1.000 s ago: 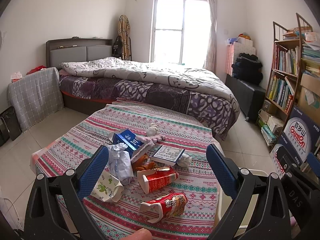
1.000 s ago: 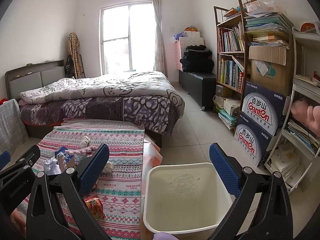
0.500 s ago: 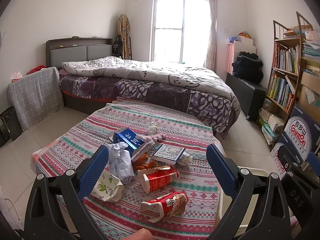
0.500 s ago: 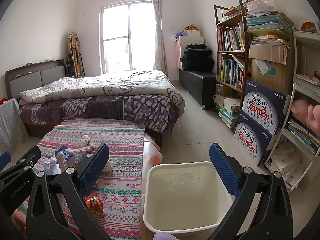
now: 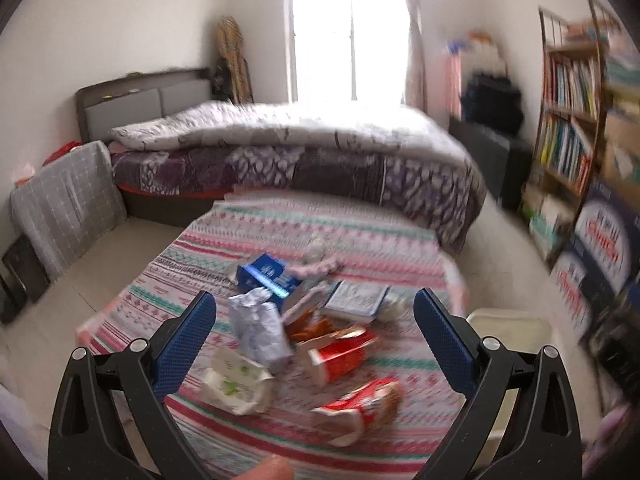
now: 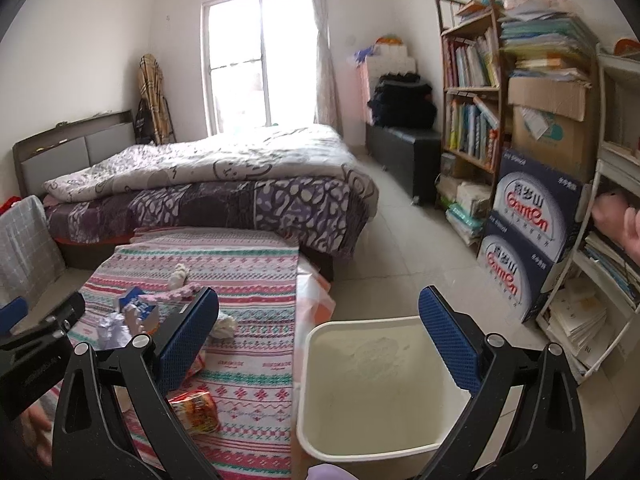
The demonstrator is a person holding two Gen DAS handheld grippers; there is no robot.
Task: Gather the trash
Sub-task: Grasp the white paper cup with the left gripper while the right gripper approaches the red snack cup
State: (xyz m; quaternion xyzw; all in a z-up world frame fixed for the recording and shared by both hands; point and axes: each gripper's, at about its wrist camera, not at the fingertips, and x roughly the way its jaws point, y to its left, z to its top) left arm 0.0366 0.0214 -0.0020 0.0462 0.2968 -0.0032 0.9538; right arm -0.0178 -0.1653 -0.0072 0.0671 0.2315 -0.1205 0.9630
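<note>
1. Both claws spread wide and empty: the left gripper (image 5: 314, 344) hangs over a heap of trash on a low table with a striped patterned cloth (image 5: 360, 236), while the right gripper (image 6: 318, 338) frames a cream waste bin (image 6: 376, 380) on the tiled floor.
2. The heap sits at the near middle of the cloth: two red snack cups (image 5: 340, 354) on their sides, a crumpled white bag (image 5: 260, 330), a green-printed paper wrapper (image 5: 236, 380), a blue carton (image 5: 266, 276) and a flat white booklet (image 5: 356, 300). The left view is blurred, so smaller scraps are hard to tell.
3. The bin stands just beside the table's right edge, its mouth open and nothing seen inside.
4. A bed (image 6: 224, 184) with a pale quilt lies just beyond the table's far edge; the far half of the cloth is bare.
5. A bookshelf (image 6: 472, 92) and two stacked blue boxes (image 6: 528, 236) line the right wall, with open floor between them and the bin.
</note>
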